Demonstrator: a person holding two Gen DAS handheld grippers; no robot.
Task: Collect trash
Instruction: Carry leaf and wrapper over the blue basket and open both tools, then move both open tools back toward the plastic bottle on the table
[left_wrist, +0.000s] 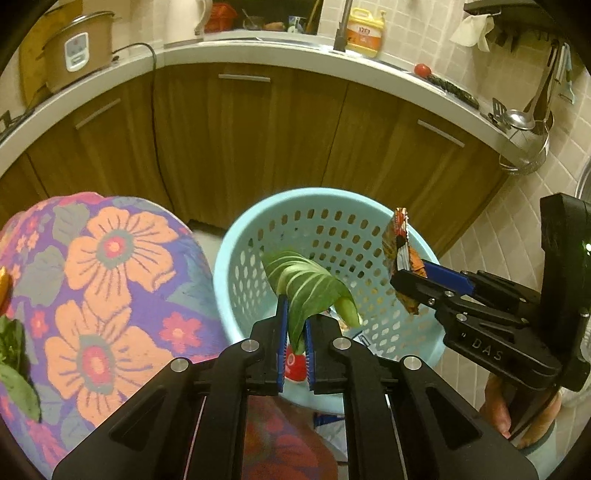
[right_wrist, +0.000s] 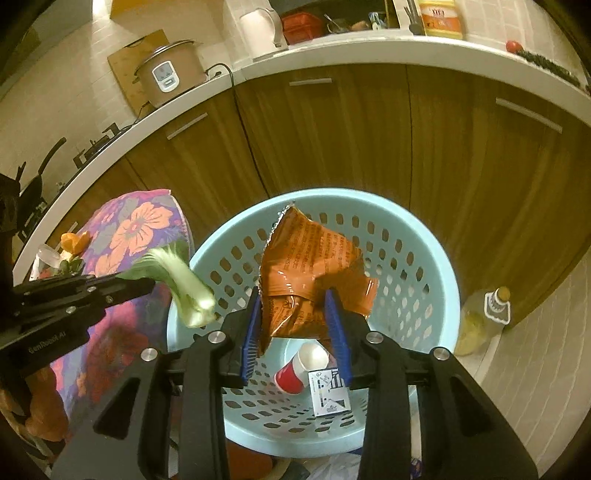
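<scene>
A light blue perforated basket (left_wrist: 236, 236) (right_wrist: 436, 266) stands on the floor by the cabinets. My left gripper (left_wrist: 295, 328) is shut on a green bok choy leaf (left_wrist: 306, 280) and holds it over the basket's near rim; the leaf also shows in the right wrist view (right_wrist: 184, 284). My right gripper (right_wrist: 295, 325) is shut on an orange snack wrapper (right_wrist: 310, 266) above the basket; in the left wrist view the wrapper (left_wrist: 400, 247) hangs over the basket's right rim. A red and white paper cup (right_wrist: 299, 367) and a white printed card (right_wrist: 328, 393) lie in the basket.
A floral cloth-covered surface (left_wrist: 110, 295) stands left of the basket, with leaf scraps (left_wrist: 14, 354) and orange peel (right_wrist: 74, 240) on it. An oil bottle (right_wrist: 484, 317) stands on the floor at the right. Wooden cabinets (left_wrist: 251, 147) and a white counter (left_wrist: 258, 51) lie behind.
</scene>
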